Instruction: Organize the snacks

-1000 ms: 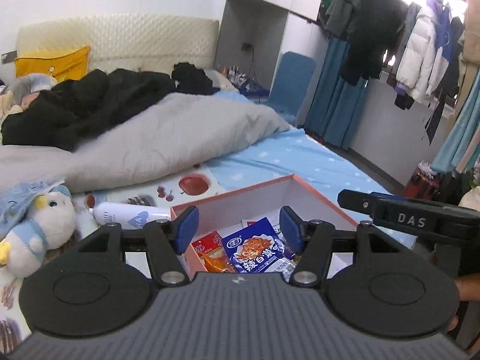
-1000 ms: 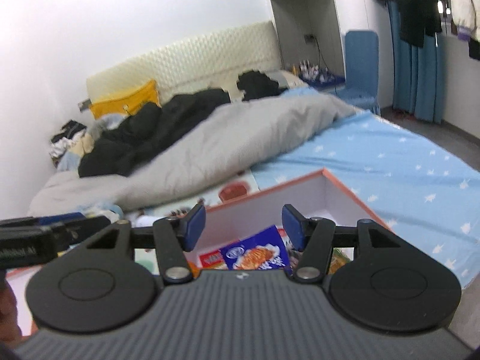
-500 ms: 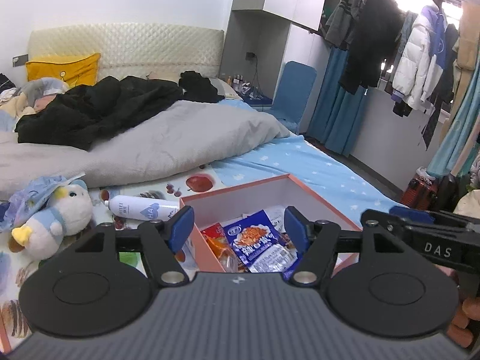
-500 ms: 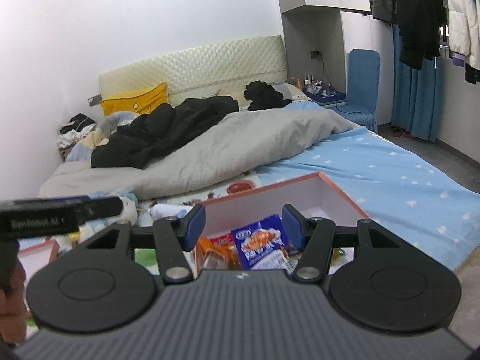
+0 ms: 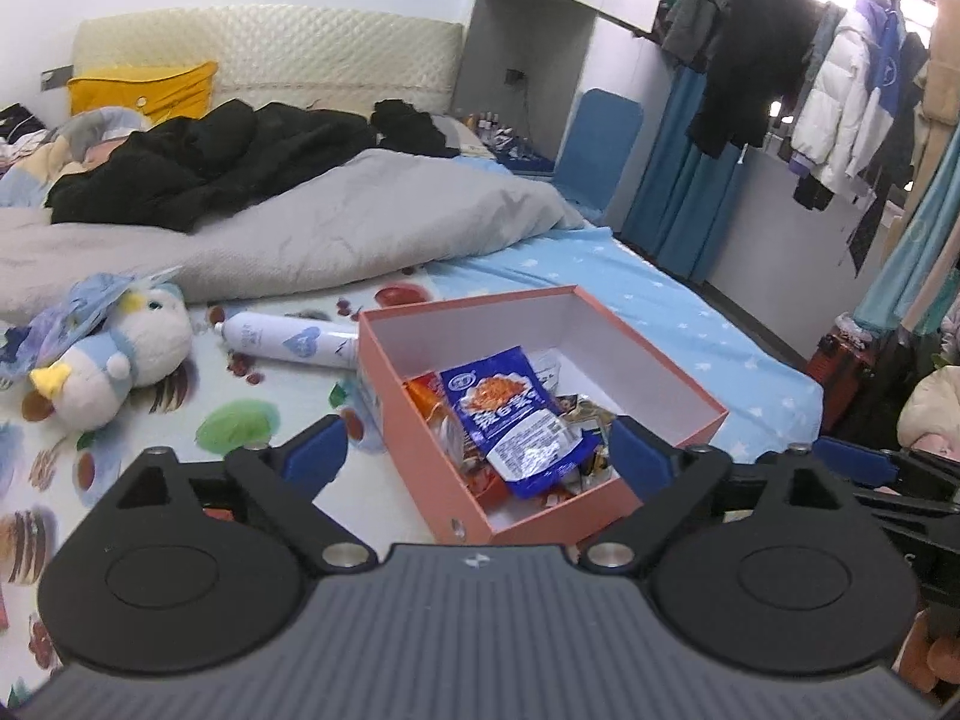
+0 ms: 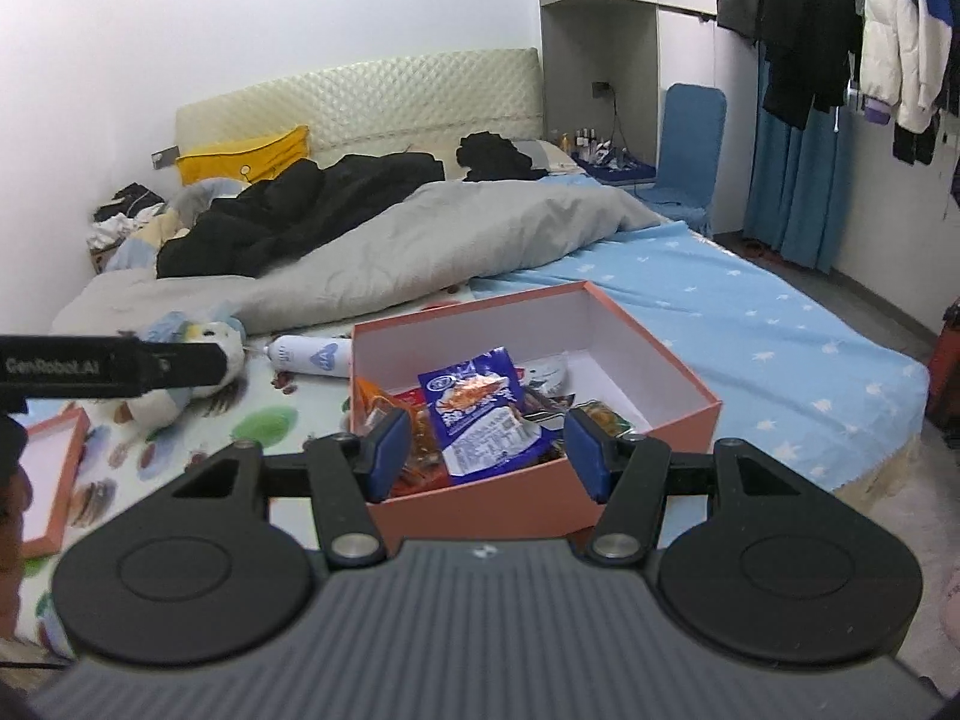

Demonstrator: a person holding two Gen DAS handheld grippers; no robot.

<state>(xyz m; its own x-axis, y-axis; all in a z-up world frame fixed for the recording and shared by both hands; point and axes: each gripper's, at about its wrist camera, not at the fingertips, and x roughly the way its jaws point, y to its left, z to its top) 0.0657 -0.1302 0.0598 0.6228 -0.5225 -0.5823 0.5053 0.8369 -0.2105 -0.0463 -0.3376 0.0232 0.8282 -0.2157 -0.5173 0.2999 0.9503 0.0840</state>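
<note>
Snacks, assorted, in crinkled foil and plastic packets: heaped at the near end of an open orange cardboard box (image 5: 414,420), rectangular, white inside, lying on the bed.

Left wrist view. The left gripper (image 5: 477,450) hangs just short of the box's near corner, its blue-padded jaws opening wide with nothing pressed between them; the box and its packets lie straight ahead, framed by the fingers. Uppermost is a glossy blue packet (image 5: 510,414) with a white label panel, tilted; orange and red wrappers (image 5: 429,399) lie to its left, against the box wall. Ahead and left of the gripper, touching the box's far-left side, lies a white cylindrical spray can (image 5: 288,342) on its side. Farther left, a soft plush bird (image 5: 114,360), white and pale blue with a yellow beak. The bedcover under them is smooth, printed with fruit; beyond, a rumpled grey quilt (image 5: 330,228).

Right wrist view. The right gripper (image 6: 483,450) stands part-open and holds nothing, its blue pads either side of the box's near wall as seen from here; whether they touch the box I cannot tell. The blue packet (image 6: 480,414) lies dead ahead between the fingers. Well to the left, a flat orange lid (image 6: 57,474) with a white inside rests on the printed cover. The other gripper's black finger crosses the left edge.
</note>
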